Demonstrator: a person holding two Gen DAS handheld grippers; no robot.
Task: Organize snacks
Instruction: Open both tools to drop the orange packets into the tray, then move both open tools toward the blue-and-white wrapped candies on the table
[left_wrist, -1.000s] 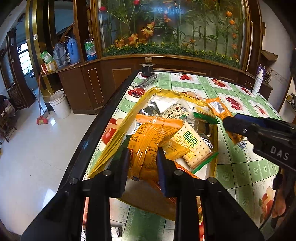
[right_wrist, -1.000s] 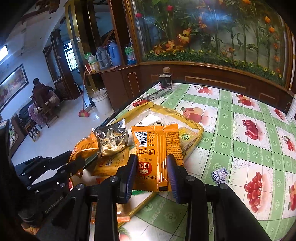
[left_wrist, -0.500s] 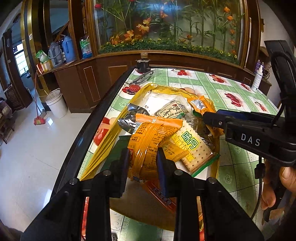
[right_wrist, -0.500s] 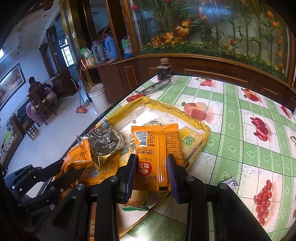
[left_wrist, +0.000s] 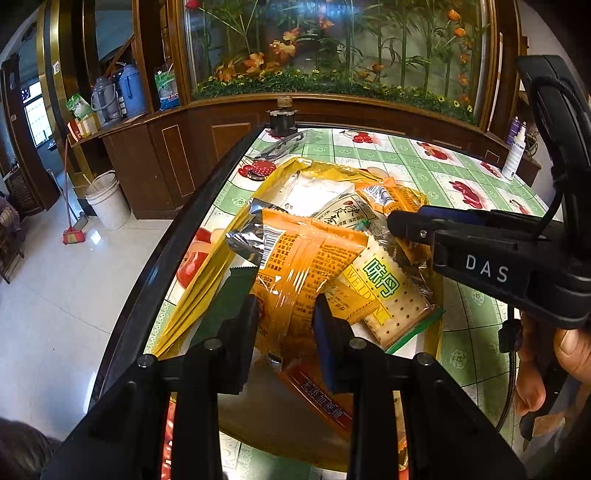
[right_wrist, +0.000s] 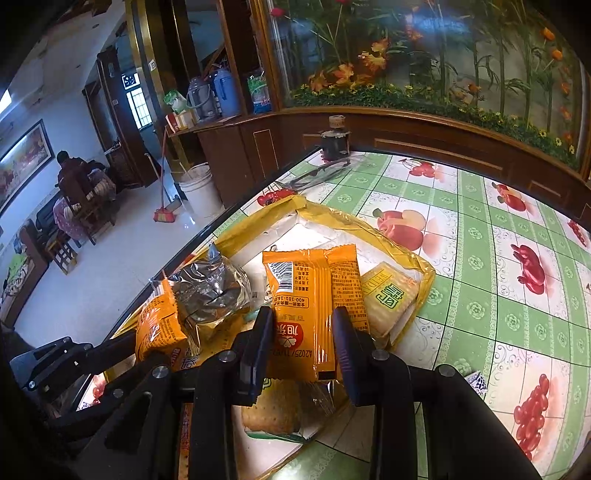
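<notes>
A yellow tray (left_wrist: 184, 299) on the table holds several snack packets. My left gripper (left_wrist: 286, 321) grips an orange snack packet (left_wrist: 303, 266) above the tray's near end; its jaws are opening, with the packet still between the pads. A silver packet (right_wrist: 210, 295) leans against that orange packet (right_wrist: 155, 328). My right gripper (right_wrist: 304, 343) is shut on a second orange packet (right_wrist: 314, 295), held upright over the tray's right side. A cracker packet (left_wrist: 388, 291) with green characters lies in the tray under both. In the left wrist view the right gripper (left_wrist: 402, 230) reaches in from the right.
The table's dark edge (left_wrist: 177, 236) runs along the left, with floor below. A dark jar (left_wrist: 282, 120) and a pair of tongs (left_wrist: 280, 146) lie at the far end. A spray bottle (left_wrist: 515, 155) stands far right. A small wrapper (right_wrist: 476, 382) lies on the cloth.
My right gripper has come in leftward and slightly down over the tray with its orange packet. The left gripper has stayed in place with its packet.
</notes>
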